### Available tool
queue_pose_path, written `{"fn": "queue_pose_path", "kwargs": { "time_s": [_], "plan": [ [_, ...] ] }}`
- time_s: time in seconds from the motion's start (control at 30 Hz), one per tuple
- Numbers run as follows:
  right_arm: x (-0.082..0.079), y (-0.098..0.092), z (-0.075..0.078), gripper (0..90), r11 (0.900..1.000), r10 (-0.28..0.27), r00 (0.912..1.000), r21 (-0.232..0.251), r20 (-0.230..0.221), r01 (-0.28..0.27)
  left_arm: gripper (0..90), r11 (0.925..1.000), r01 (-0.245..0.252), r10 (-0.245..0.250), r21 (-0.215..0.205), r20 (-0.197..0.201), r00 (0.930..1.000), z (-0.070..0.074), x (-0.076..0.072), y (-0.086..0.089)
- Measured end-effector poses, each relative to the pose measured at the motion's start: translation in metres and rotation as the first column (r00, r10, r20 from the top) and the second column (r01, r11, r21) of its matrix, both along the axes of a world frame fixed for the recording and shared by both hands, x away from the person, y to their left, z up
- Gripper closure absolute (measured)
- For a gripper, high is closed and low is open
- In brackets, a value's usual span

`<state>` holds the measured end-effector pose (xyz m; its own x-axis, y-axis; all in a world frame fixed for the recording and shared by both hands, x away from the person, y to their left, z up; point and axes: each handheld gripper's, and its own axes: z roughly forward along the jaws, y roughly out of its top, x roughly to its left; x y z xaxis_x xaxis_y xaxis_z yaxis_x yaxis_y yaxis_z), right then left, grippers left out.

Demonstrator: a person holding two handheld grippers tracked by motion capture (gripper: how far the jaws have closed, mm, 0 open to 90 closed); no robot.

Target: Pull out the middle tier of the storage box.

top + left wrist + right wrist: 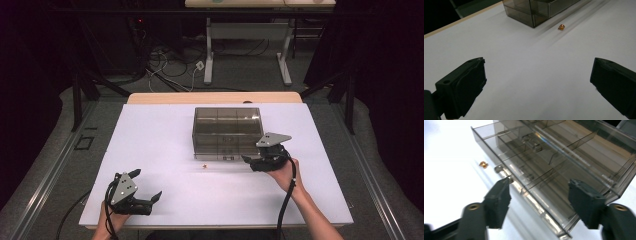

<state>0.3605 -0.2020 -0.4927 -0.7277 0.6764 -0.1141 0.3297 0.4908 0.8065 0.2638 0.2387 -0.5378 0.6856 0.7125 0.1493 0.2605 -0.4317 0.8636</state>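
Note:
A smoky clear plastic organiser box (220,152) with several compartments stands mid-table, and its compartments look empty. A tiny orange piece (204,165) lies on the white table just in front of the box's left front corner. My right gripper (252,156) hovers at the box's front right corner, open. In the right gripper view its jaws (539,183) frame the box's front wall (541,205) without touching it, and the orange piece (483,164) lies off to the left. My left gripper (148,183) rests near the front left, open and empty (539,67), facing the orange piece (561,27) and the box (534,12).
The white table top (165,130) has a wooden strip along its far edge. Beyond it are a desk frame (247,45) and cables on the floor. Dark curtains close both sides.

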Motion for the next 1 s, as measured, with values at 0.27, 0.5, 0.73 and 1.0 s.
{"fn": "queue_pose_path", "kwargs": {
  "time_s": [0.27,0.5,0.73,1.0],
  "plan": [
    [-0.015,-0.006,-0.004,19.1,1.000,0.006,0.9997,-0.012,-0.023,-0.007,0.0,1.0000,0.002,-0.002,0.005,0.002,1.0000,0.000,0.000,0.000],
    [-0.026,-0.011,-0.008,15.1,1.000,0.002,0.9994,-0.005,-0.035,-0.002,0.1,1.0000,0.002,-0.002,0.002,-0.001,1.0000,0.000,0.000,-0.001],
    [-0.039,-0.018,-0.013,12.7,1.000,-0.009,0.9992,0.014,-0.039,0.009,0.1,1.0000,0.000,-0.001,-0.006,-0.007,1.0000,-0.001,0.000,0.001],
    [-0.054,-0.024,-0.017,6.1,1.000,-0.015,0.9985,0.015,-0.052,0.016,0.1,1.0000,0.001,-0.001,-0.006,-0.010,1.0000,-0.001,0.000,-0.001]
  ]
}}
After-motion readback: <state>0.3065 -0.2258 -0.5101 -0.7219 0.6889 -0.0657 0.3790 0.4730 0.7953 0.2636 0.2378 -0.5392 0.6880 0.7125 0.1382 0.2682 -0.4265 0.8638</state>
